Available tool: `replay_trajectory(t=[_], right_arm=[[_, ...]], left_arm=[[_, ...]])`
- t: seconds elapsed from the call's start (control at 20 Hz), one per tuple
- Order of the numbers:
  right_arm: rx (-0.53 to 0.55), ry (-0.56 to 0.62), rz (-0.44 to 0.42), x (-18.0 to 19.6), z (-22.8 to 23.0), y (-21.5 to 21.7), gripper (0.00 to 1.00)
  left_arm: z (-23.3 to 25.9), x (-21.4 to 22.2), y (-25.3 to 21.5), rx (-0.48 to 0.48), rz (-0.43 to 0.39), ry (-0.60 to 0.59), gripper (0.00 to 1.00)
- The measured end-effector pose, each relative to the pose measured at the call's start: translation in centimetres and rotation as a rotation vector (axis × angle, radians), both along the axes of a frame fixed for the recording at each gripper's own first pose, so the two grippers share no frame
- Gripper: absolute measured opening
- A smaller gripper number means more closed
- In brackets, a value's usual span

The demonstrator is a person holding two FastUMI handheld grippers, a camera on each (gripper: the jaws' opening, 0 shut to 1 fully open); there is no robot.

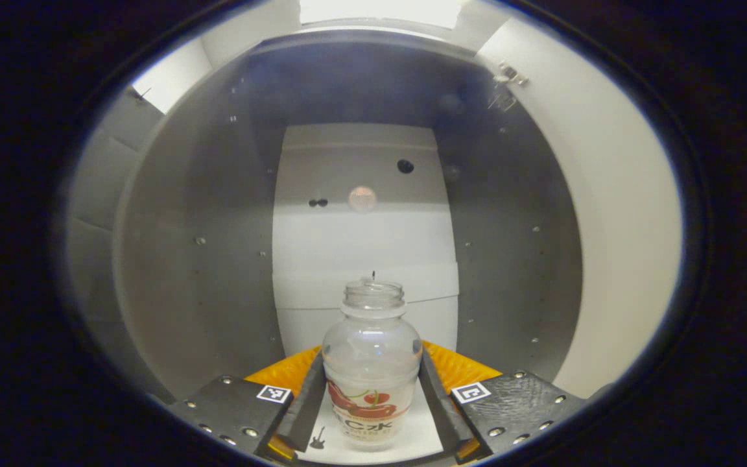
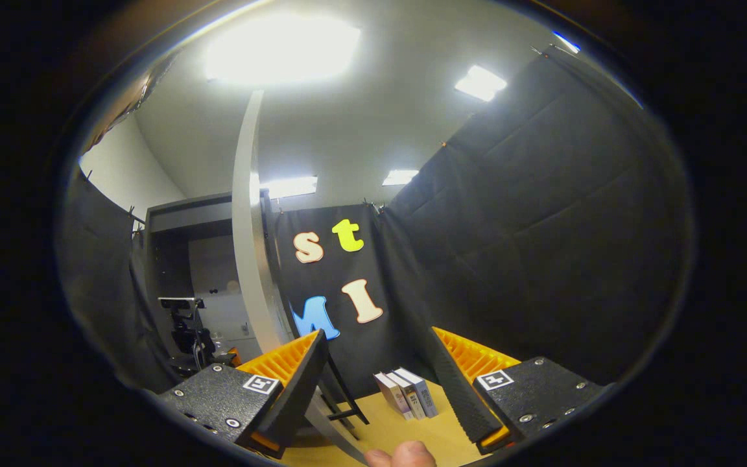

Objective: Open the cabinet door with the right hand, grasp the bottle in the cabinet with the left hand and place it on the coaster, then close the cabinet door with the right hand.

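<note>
**Ana:** Left gripper view looks straight into the grey cabinet (image 1: 218,227), doesn't it? Where is the task's thing?

**Ben:** The clear, uncapped plastic bottle with a red fruit label (image 1: 371,363) stands upright on the cabinet's white floor, near the front. The left tongs (image 1: 373,405) have a finger along each flank of it, closed in narrow. Both fingers look to be touching the bottle's sides, so I judge it gripped, low on the body where the wall is straightest.

**Ana:** Why low?

**Ben:** Probably so it lifts out level rather than tipping.

**Ana:** And right gripper view?

**Ben:** The right tongs (image 2: 383,383) stand wide, holding nothing. The pale edge of the open cabinet door (image 2: 250,259) runs up just beside the left finger (image 2: 296,389), likely kept close for the closing push. Farther off, a few small books (image 2: 407,392) stand on the yellow worktop (image 2: 347,441), and a fingertip (image 2: 403,455) shows at the near edge.

**Ana:** The coaster?

**Ben:** I cannot place it.
</note>
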State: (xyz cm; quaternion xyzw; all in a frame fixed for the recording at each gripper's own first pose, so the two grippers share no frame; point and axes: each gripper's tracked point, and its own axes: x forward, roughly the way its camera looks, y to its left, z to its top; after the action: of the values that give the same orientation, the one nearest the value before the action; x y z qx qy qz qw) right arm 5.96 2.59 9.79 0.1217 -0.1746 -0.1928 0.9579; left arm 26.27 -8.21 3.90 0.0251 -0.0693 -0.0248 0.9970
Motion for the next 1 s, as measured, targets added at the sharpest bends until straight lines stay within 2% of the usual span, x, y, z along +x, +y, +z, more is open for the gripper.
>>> replay_trajectory(t=[0.2,0.35,0.55,0.7,0.8,0.9,0.95,1.0], right_arm=[[0.035,0.015,0.071,0.7,-0.1,0.2,0.95],[0.049,0.083,0.142,2.6,-1.4,0.7,0.95],[0.060,0.125,0.210,3.1,-3.1,1.1,0.95],[0.043,0.177,0.235,2.6,-5.1,1.3,0.94],[0.021,0.239,0.233,2.7,-7.0,1.4,0.94],[-0.013,0.295,0.231,2.3,-9.3,1.5,0.95],[-0.032,0.305,0.234,2.1,-10.4,1.8,0.95],[-0.052,0.297,0.227,1.9,-11.2,1.8,0.95]], left_arm=[[-1.3,0.8,-0.5,0.034,0.052,-0.028,0.71],[-1.0,0.3,-0.7,0.043,0.100,-0.067,0.70],[-2.0,0.3,-2.0,0.112,0.152,-0.106,0.70],[-2.2,0.8,-2.0,0.116,0.207,-0.092,0.70],[-2.5,1.3,-1.7,0.107,0.266,-0.061,0.75],[-2.9,1.6,-1.4,0.075,0.306,-0.008,0.70],[-3.1,2.2,-1.5,0.067,0.314,0.006,0.72],[-3.4,2.5,-1.5,0.059,0.319,0.016,0.70]])
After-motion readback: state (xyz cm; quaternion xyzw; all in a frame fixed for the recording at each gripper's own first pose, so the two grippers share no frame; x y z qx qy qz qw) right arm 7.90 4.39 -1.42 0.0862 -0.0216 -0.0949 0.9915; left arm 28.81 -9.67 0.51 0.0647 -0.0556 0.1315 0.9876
